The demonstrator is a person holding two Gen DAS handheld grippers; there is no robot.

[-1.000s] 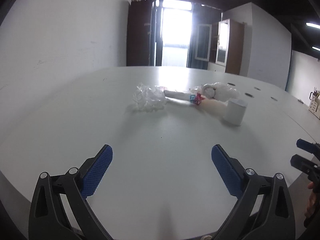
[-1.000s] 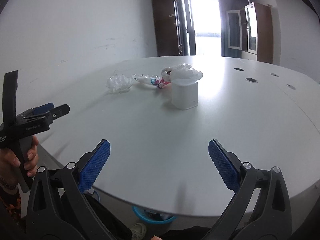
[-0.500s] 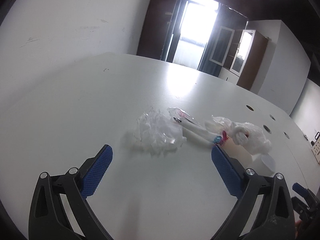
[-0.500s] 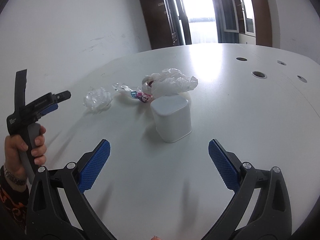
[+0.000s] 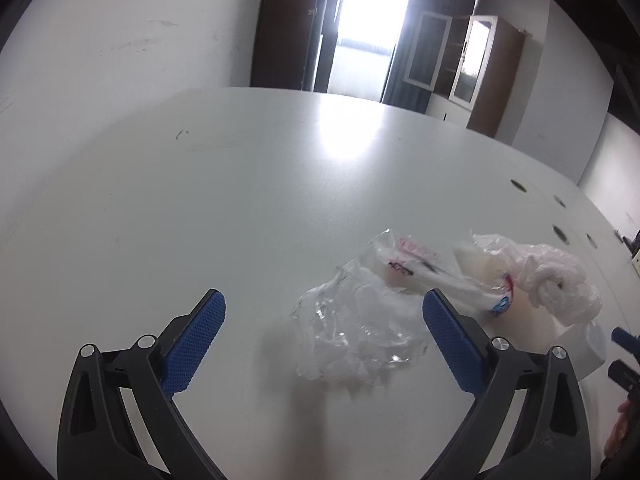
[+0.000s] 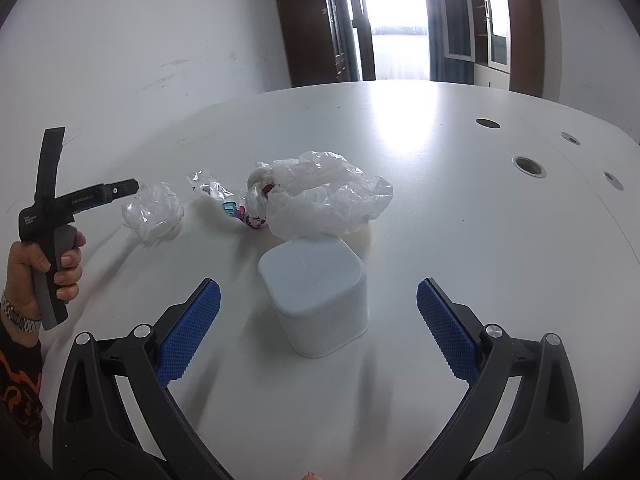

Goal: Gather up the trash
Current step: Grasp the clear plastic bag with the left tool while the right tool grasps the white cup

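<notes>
A crumpled clear plastic wrapper [image 5: 356,332] lies on the white table, between the open fingers of my left gripper [image 5: 324,340]. Behind it lie a printed clear wrapper [image 5: 432,268] and a crumpled white plastic bag [image 5: 556,280]. In the right wrist view the clear wrapper [image 6: 154,212], printed wrapper [image 6: 224,196] and white bag [image 6: 324,196] lie in a row. A white upside-down container [image 6: 316,292] stands just ahead of my open, empty right gripper [image 6: 318,320]. The left gripper's fingers [image 6: 120,188] hover beside the clear wrapper.
The white table [image 6: 460,208] has several round cable holes [image 6: 530,166] at the right. A wall runs along the left, with dark cabinets and a bright window [image 6: 396,20] at the back. The container's edge [image 5: 588,344] shows at the right of the left wrist view.
My left gripper has moved forward and down until the clear wrapper sits between its fingers. My right gripper has moved closer to the white container. Both stayed open.
</notes>
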